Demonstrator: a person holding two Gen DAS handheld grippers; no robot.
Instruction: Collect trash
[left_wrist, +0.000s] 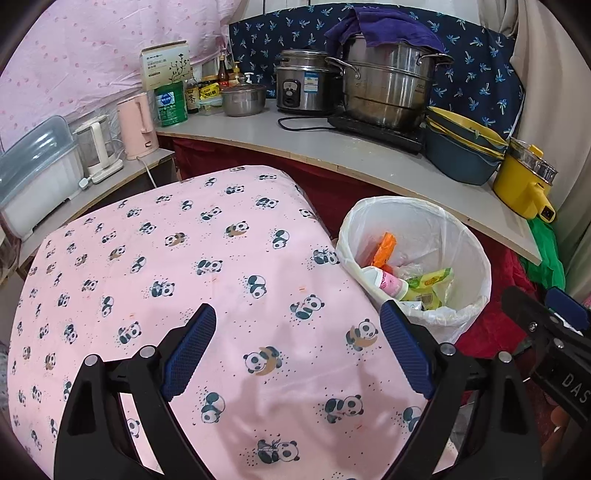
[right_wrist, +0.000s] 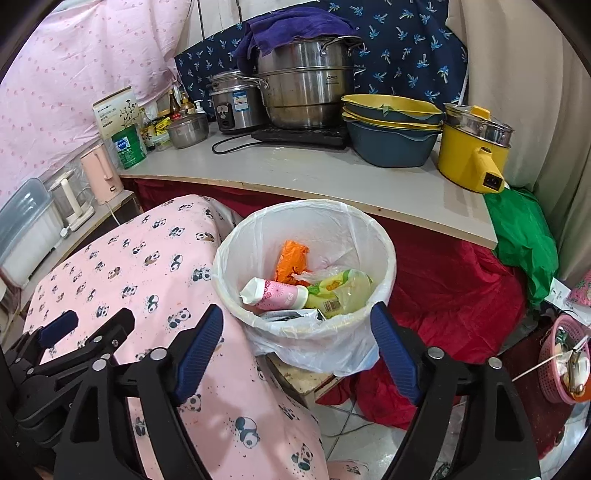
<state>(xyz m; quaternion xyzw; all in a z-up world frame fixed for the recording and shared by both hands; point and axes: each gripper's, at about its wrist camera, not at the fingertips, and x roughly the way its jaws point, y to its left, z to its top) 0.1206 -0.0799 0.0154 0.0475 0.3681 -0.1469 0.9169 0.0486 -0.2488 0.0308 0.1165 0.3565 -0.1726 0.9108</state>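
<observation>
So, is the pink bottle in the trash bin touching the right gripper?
Apart. In the right wrist view the pink bottle lies inside the trash bin, and the right gripper is open outside the bin's near rim, holding nothing.

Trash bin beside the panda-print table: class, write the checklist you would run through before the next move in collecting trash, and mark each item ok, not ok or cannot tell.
1. Left gripper open and holding nothing: ok.
2. Right gripper open and holding nothing: ok.
3. Trash bin upright, its white liner bag folded over the rim: ok.
4. Room left in the bin above the pink bottle, orange wrapper and yellow packet: ok.
5. Trash left on the panda tablecloth: none shows in either view, but the near part is hidden by the grippers: cannot tell.
6. Trash on the floor past the red cloth: cannot tell.
</observation>
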